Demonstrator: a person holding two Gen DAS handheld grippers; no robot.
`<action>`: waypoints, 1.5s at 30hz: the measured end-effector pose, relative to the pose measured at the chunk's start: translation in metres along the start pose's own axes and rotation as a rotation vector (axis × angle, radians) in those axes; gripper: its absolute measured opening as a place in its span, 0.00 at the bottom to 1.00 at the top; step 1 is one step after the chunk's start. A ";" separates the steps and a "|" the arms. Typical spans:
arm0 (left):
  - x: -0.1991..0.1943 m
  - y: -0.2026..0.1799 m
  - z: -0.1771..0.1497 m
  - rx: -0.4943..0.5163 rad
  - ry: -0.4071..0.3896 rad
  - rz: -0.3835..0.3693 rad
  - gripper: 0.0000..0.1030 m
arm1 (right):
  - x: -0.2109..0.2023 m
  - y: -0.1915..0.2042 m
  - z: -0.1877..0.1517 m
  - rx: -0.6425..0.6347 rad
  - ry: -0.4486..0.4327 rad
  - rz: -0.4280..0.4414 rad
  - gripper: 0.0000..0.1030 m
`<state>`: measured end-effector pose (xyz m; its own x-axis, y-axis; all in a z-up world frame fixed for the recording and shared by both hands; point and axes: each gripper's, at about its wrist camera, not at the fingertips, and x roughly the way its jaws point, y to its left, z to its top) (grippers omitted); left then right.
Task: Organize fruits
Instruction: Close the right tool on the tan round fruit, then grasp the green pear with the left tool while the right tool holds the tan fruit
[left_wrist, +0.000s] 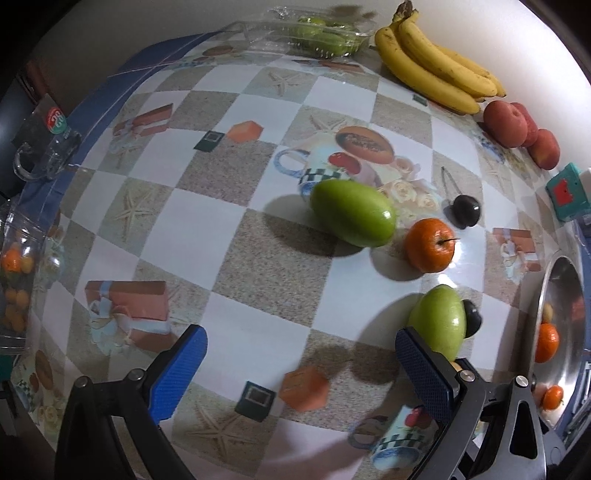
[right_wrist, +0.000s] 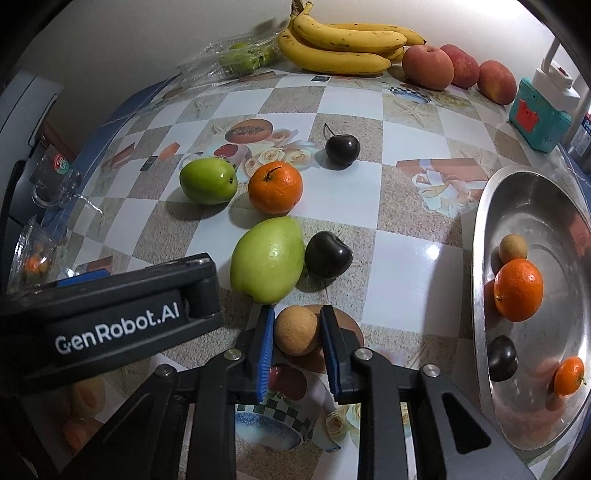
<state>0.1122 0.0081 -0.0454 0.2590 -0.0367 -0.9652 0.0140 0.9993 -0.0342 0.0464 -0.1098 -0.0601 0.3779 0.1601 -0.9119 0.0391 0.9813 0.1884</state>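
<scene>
Sorting partly done. Right gripper (right_wrist: 297, 332), low over the desk's near edge, has its jaws closed against a small tan fruit (right_wrist: 296, 330); left gripper (left_wrist: 299, 358) hovers with jaws wide apart and empty. The steel tray (right_wrist: 484, 221) at the right edge holds two oranges, a dark plum and a tan fruit. Two green fruits, an orange (right_wrist: 275, 187) and two plums remain mid-desk; bananas (right_wrist: 343, 48) and peaches lie along the far edge.

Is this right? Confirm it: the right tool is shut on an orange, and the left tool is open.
Not quite. The right tool is shut on a small tan fruit, not an orange, as the right wrist view shows. The left tool is indeed open.
</scene>
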 end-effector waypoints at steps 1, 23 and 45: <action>-0.001 -0.003 0.000 0.001 -0.004 -0.010 1.00 | 0.000 -0.002 0.000 0.008 0.000 0.005 0.25; -0.018 -0.010 0.009 -0.040 -0.072 -0.166 0.99 | -0.032 -0.029 0.006 0.098 -0.061 0.087 0.25; 0.006 -0.037 -0.001 -0.012 0.015 -0.260 0.57 | -0.050 -0.062 0.005 0.204 -0.089 0.093 0.25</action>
<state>0.1123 -0.0289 -0.0498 0.2334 -0.2928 -0.9273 0.0664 0.9562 -0.2852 0.0300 -0.1795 -0.0245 0.4684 0.2295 -0.8532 0.1831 0.9195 0.3479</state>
